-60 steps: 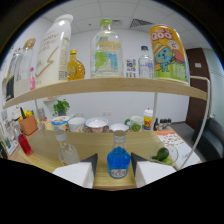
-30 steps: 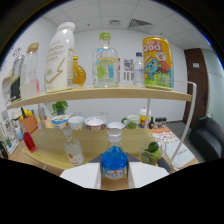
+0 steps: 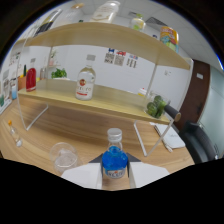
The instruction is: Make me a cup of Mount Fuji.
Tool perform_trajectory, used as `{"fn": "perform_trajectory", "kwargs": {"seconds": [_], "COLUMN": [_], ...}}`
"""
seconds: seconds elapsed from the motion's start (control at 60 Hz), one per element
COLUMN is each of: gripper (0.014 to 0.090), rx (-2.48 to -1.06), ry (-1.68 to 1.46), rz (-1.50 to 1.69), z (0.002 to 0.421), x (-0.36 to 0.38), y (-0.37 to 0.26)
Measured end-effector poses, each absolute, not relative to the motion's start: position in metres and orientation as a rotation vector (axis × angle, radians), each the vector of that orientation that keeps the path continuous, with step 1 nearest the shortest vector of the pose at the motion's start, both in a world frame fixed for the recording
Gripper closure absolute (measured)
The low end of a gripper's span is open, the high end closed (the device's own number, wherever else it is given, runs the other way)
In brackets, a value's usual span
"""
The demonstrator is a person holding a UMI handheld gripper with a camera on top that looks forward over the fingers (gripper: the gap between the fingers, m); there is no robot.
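View along the claw (image 3: 115, 176). Its two pale fingers (image 3: 82, 176) close on either side of a small bottle of blue liquid (image 3: 114, 161), which is gripped between them with its clear neck and cap upright above the fingertips. Just beside the left finger, a clear stemless glass (image 3: 65, 156) stands on the wooden tabletop (image 3: 65, 130). Beyond, a wooden shelf (image 3: 90, 97) on thin white legs carries a clear bottle with a red-and-white label (image 3: 85, 84) near its middle, a red container (image 3: 30, 79) and a small green plant (image 3: 59, 73) toward its left end, and green fruit (image 3: 156, 106) at its right end. An upper shelf (image 3: 110, 37) holds a colourful can (image 3: 169, 36) and further bottles, too indistinct to identify.
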State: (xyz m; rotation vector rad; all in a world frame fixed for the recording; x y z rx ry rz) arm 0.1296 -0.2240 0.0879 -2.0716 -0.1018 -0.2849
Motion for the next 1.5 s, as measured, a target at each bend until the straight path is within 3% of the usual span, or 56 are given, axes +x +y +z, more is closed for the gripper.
{"fn": "perform_trajectory", "kwargs": {"seconds": [0.167, 0.467, 0.6, 0.75, 0.917, 1.233, 1.383, 1.5], "gripper": [0.0687, 0.0688, 0.0687, 0.0686, 0.0684, 0.0680, 0.0680, 0.0681], "rx": [-1.974, -1.569, -1.422, -1.409, -1.507, -1.685, -1.767, -1.848], "ry": [-0.530, -1.258, -1.435, -1.487, -1.360, -0.589, -0.286, -0.142], "rz": [-0.654, -1.235, -1.371, -1.412, -1.272, -0.376, -0.133, -0.055], "z": [0.098, 0.115, 0.117, 0.116, 0.123, 0.207, 0.197, 0.157], "x": [0.135, 0.118, 0.114, 0.115, 0.109, 0.101, 0.151, 0.197], "y": [-0.216, -0.201, -0.193, -0.188, -0.194, -0.218, -0.231, -0.235]}}
